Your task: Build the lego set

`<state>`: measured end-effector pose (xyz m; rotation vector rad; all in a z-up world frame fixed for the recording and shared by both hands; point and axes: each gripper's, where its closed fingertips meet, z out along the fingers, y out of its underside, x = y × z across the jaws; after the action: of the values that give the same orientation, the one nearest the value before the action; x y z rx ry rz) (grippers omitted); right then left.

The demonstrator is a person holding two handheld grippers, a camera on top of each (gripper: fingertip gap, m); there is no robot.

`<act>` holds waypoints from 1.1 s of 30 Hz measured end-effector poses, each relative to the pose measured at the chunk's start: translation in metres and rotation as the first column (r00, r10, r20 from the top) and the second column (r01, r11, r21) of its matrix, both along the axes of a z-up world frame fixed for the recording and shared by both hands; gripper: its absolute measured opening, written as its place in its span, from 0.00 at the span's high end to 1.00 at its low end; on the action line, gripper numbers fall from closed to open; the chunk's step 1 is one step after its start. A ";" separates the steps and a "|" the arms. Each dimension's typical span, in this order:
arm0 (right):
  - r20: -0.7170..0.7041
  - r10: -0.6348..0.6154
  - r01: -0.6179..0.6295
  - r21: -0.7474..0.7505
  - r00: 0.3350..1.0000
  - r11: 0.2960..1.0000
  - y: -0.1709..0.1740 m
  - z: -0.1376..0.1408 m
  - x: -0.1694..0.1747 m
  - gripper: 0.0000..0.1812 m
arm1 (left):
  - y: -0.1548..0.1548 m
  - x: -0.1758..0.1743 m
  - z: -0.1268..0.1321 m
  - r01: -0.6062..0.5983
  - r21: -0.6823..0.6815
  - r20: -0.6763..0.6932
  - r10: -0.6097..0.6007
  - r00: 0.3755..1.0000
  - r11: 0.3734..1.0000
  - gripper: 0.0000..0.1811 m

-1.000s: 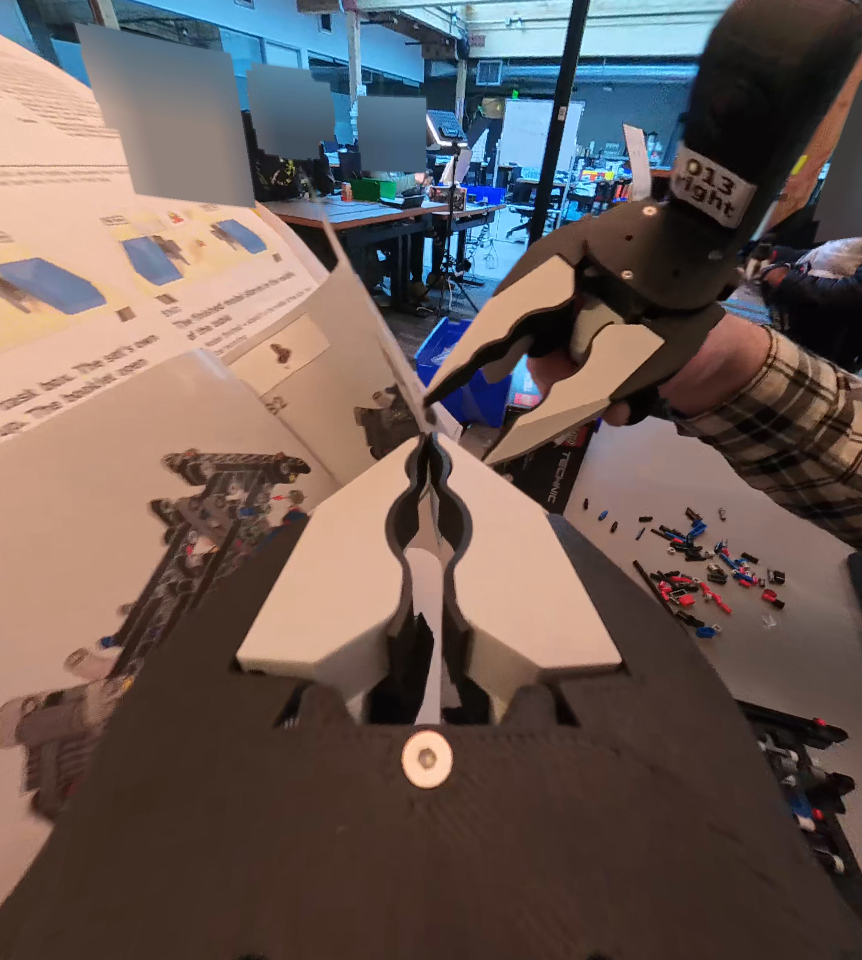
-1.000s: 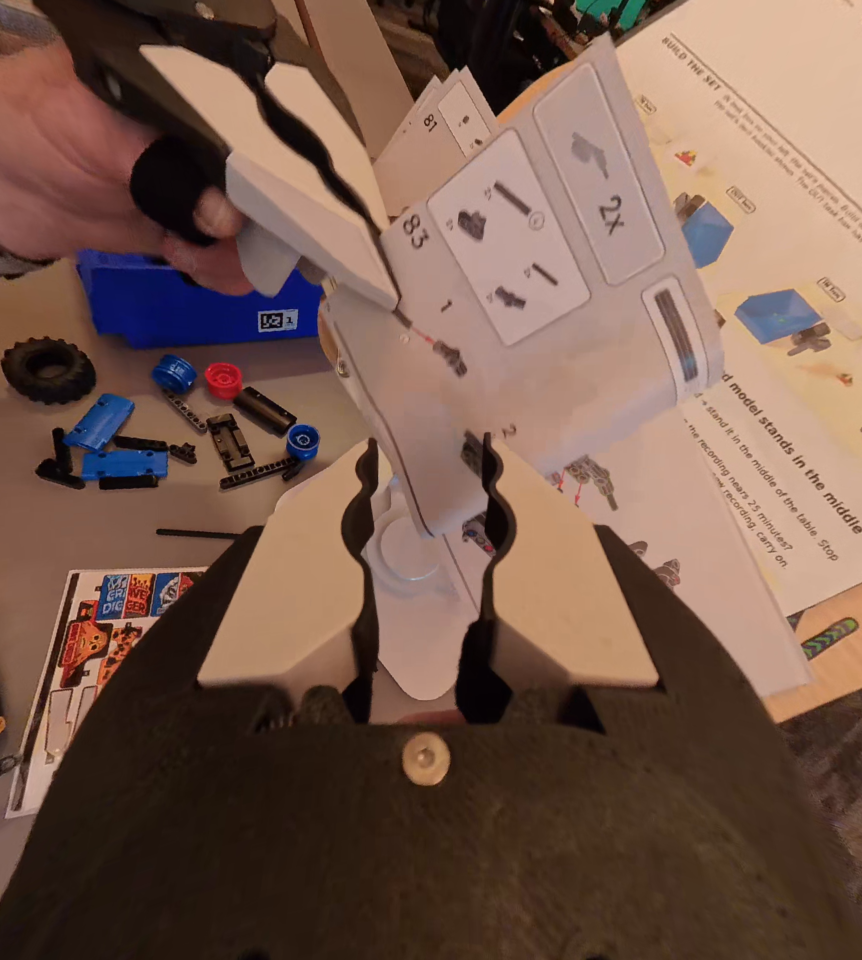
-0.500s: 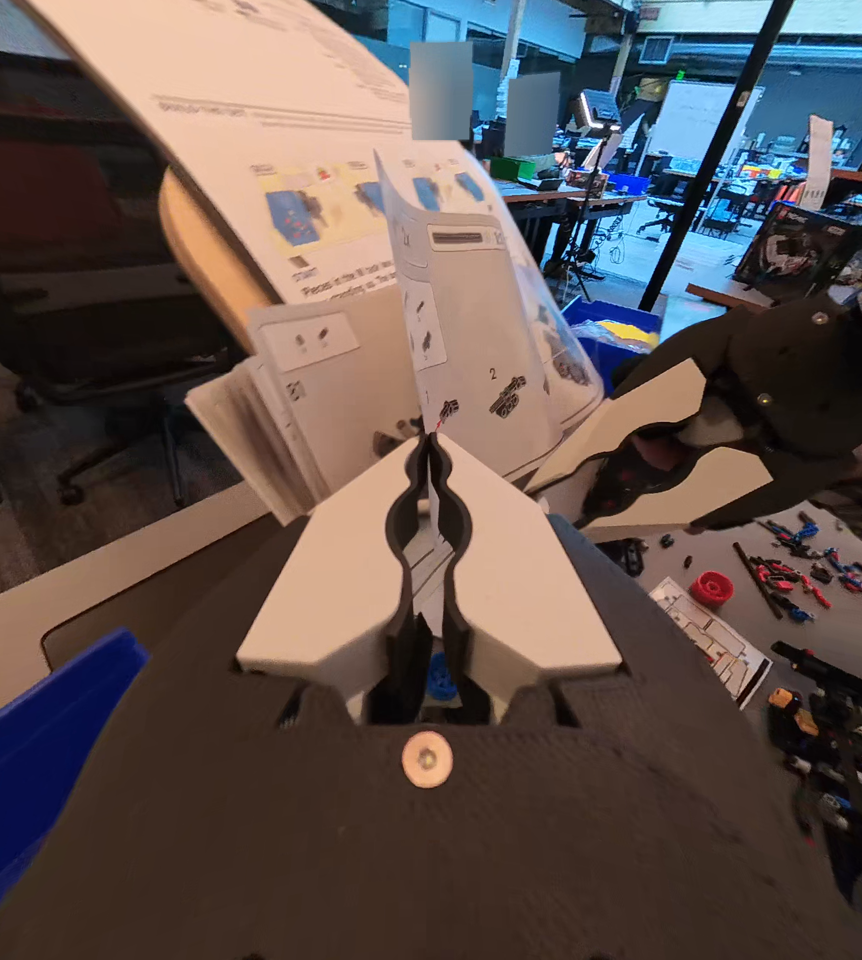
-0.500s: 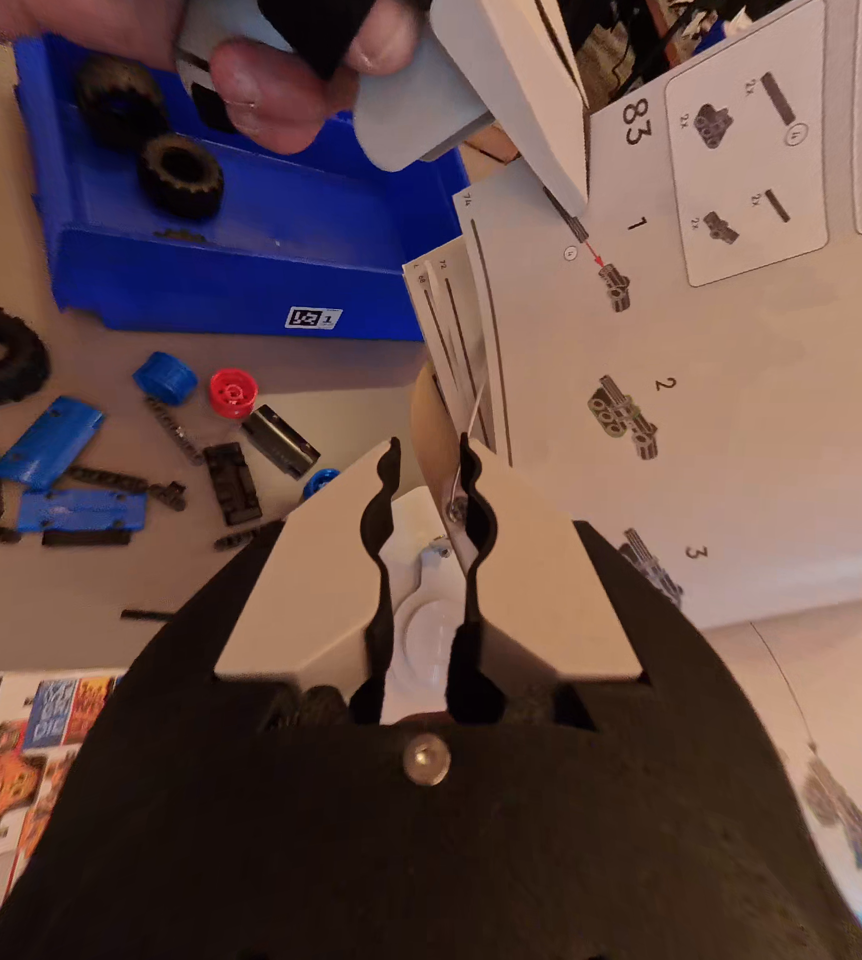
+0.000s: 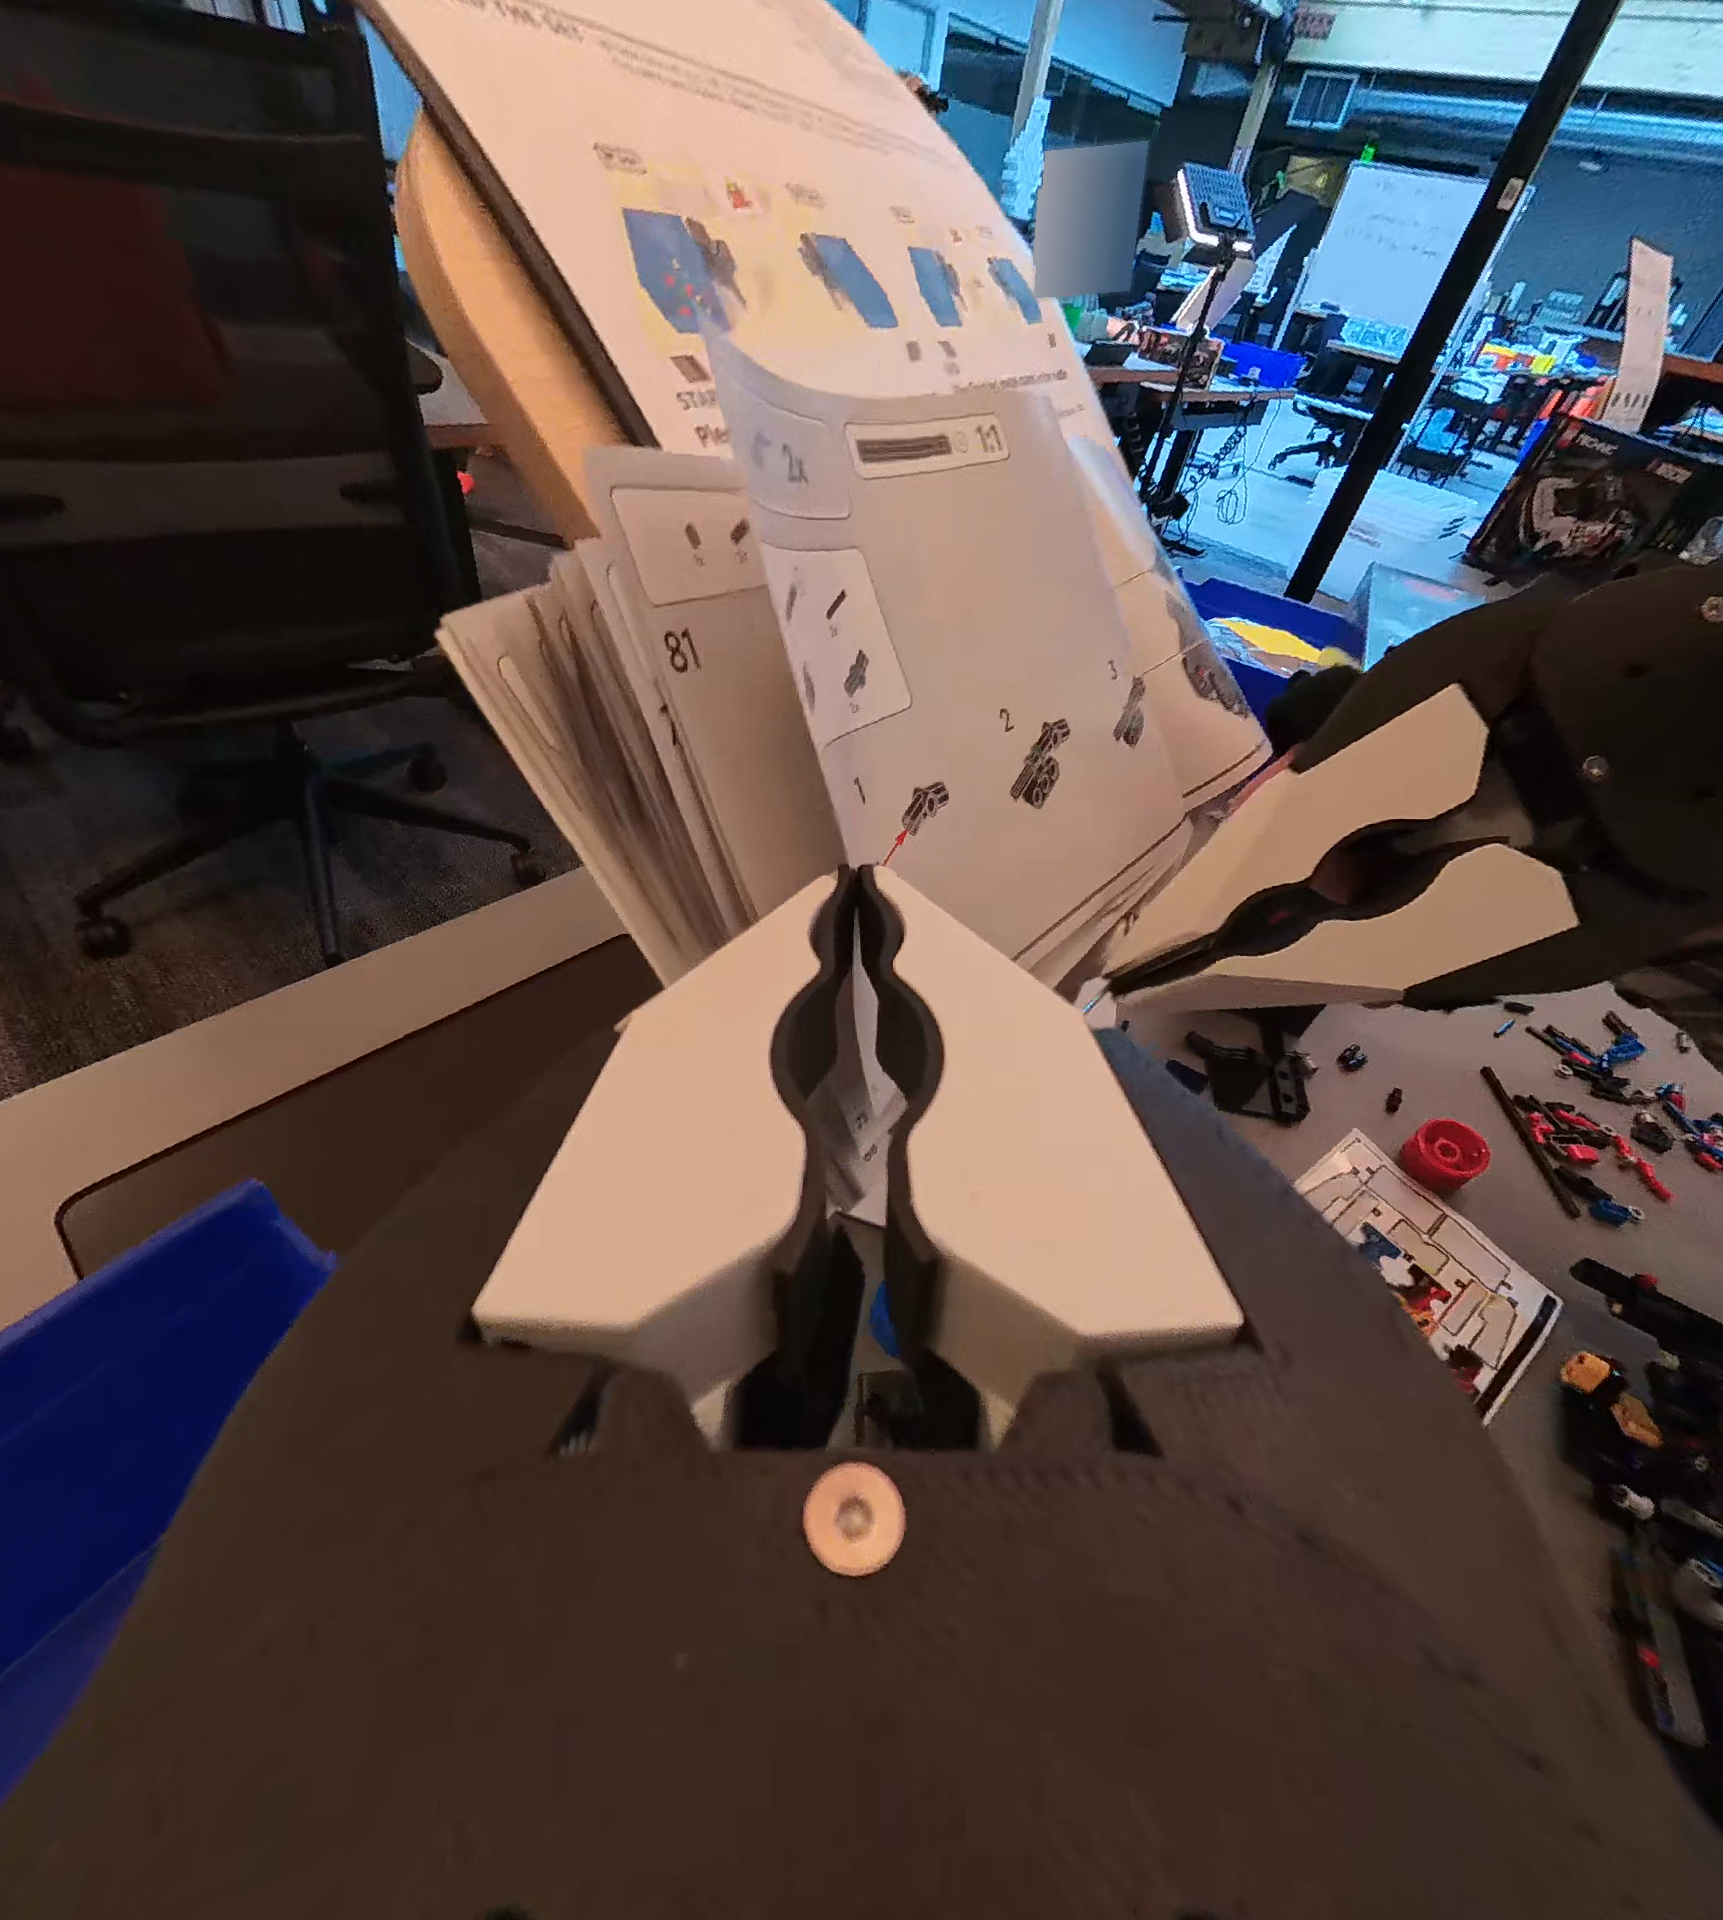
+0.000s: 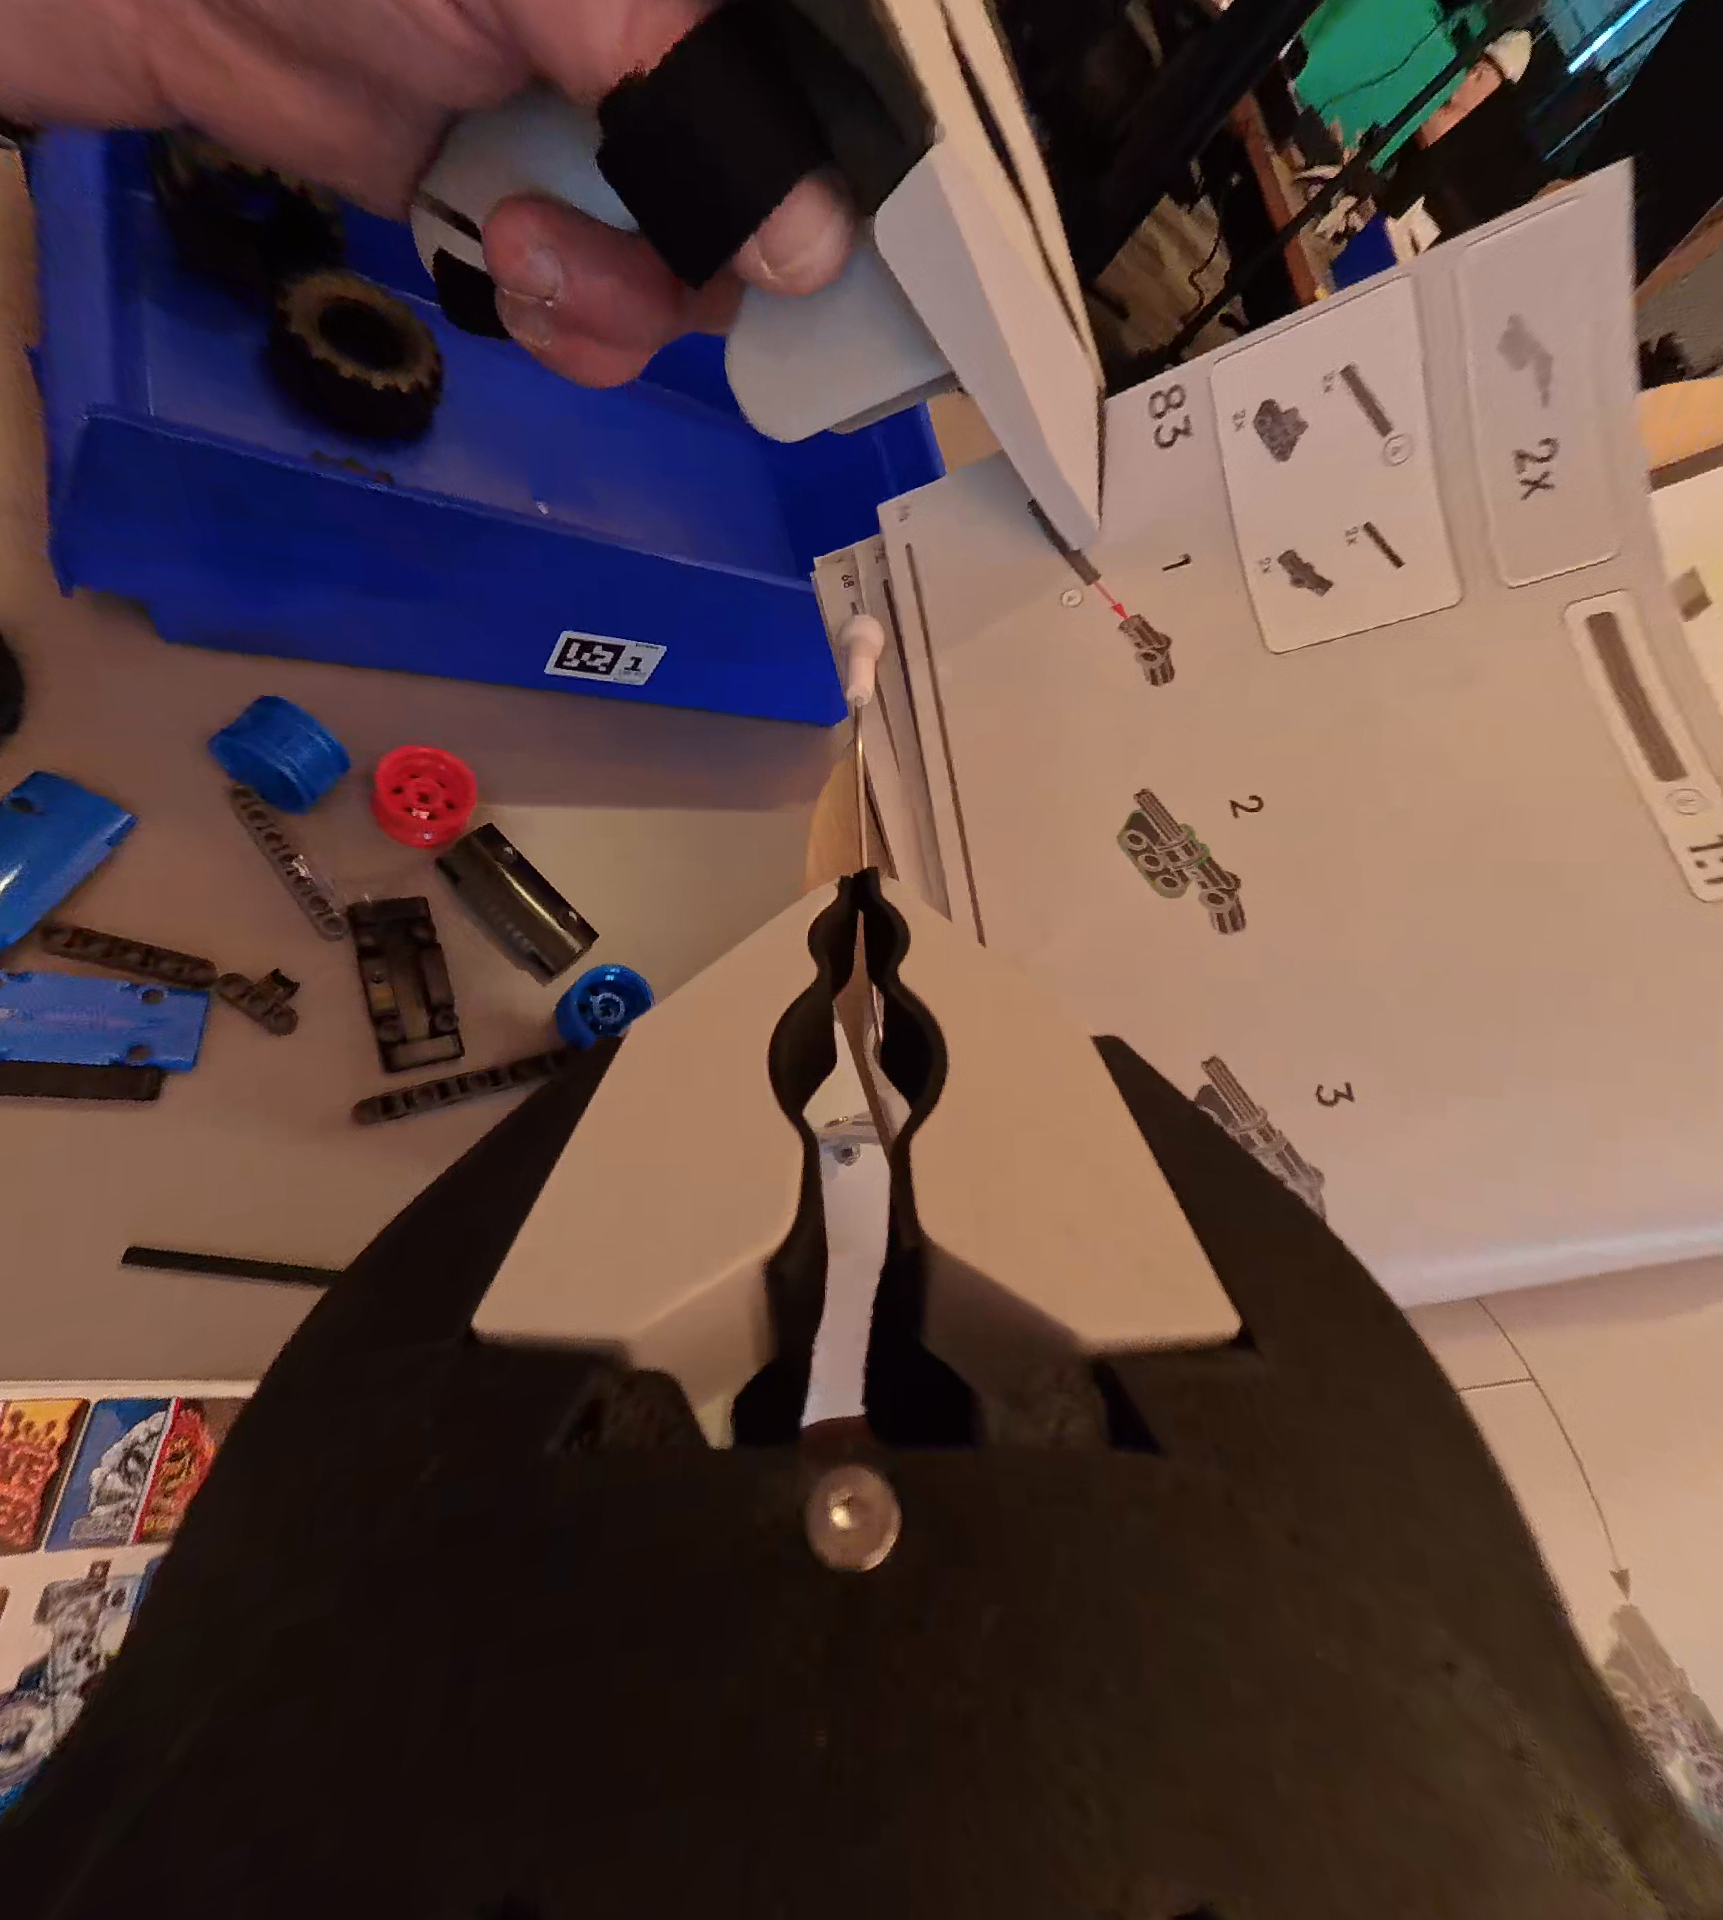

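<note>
Right tongs (image 6: 862, 883) now closed, apparently on booklet (image 6: 1252, 831) spine; left tongs (image 5: 859, 878) pinching upright page.

- Left wrist view looks along its fingers, close on the instruction booklet (image 5: 950, 665), room beyond.
- Right wrist view faces down, sharing that booklet (image 6: 1356, 831) and red wheel (image 6: 424, 795).

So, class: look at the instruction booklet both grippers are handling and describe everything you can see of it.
The instruction booklet is a thin stapled paper manual with pale grey pages printed with small dark part diagrams and step numbers. It stands half open and tilted, its pages fanned out. The left gripper is shut on the open page's lower edge. The right gripper is closed at the edge of the page stack. A large printed sheet curls up behind it.
</note>
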<state>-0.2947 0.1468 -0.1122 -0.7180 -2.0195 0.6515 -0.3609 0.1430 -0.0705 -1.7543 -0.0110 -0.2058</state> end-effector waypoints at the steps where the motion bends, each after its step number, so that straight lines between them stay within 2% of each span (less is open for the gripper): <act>1: -0.011 -0.001 0.001 -0.018 1.000 1.000 0.000 0.001 0.000 1.00 | 0.000 -0.001 -0.003 0.000 -0.007 0.002 0.000 1.000 1.000 1.00; 9: -0.059 0.004 -0.011 -0.122 0.998 0.992 0.002 0.007 0.002 1.00 | -0.001 -0.002 -0.008 0.004 -0.011 0.032 -0.003 0.999 1.000 1.00; 14: -0.047 -0.072 0.056 -0.280 0.996 0.958 0.011 0.013 -0.001 1.00 | -0.002 -0.001 -0.009 0.009 -0.015 0.041 -0.008 0.999 1.000 1.00; 18: -0.006 -0.113 0.107 -0.274 0.994 0.956 0.011 0.013 0.000 1.00 | -0.007 -0.002 -0.010 -0.002 -0.029 0.050 0.003 0.999 1.000 1.00; 20: -0.022 -0.127 0.118 -0.249 0.992 0.961 0.011 0.019 0.005 0.90 | -0.012 -0.005 -0.009 -0.023 -0.034 0.033 0.025 0.999 0.999 0.97; 23: -0.045 -0.136 0.122 -0.240 0.990 0.963 0.011 0.035 0.019 0.89 | -0.023 -0.010 -0.008 -0.076 -0.049 -0.021 0.075 0.997 0.996 0.90; 26: -0.055 -0.146 0.134 -0.181 0.988 0.974 0.012 0.046 0.040 0.89 | -0.038 -0.015 -0.007 -0.170 -0.068 -0.158 0.158 0.975 0.983 0.85; 31: -0.028 -0.149 0.144 -0.129 0.988 0.981 0.012 0.046 0.084 0.90 | -0.063 0.011 -0.006 -0.139 -0.084 -0.306 0.107 0.946 0.987 0.83; 33: -0.017 -0.144 0.141 -0.129 0.989 0.982 0.010 0.043 0.101 0.94 | -0.073 0.028 -0.012 -0.088 -0.101 -0.342 0.048 0.939 0.991 0.83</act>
<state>-0.1942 0.1565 -0.0688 -0.9163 -1.8951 0.7057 -0.3334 0.0702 -0.0827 -1.8816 0.1692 0.1534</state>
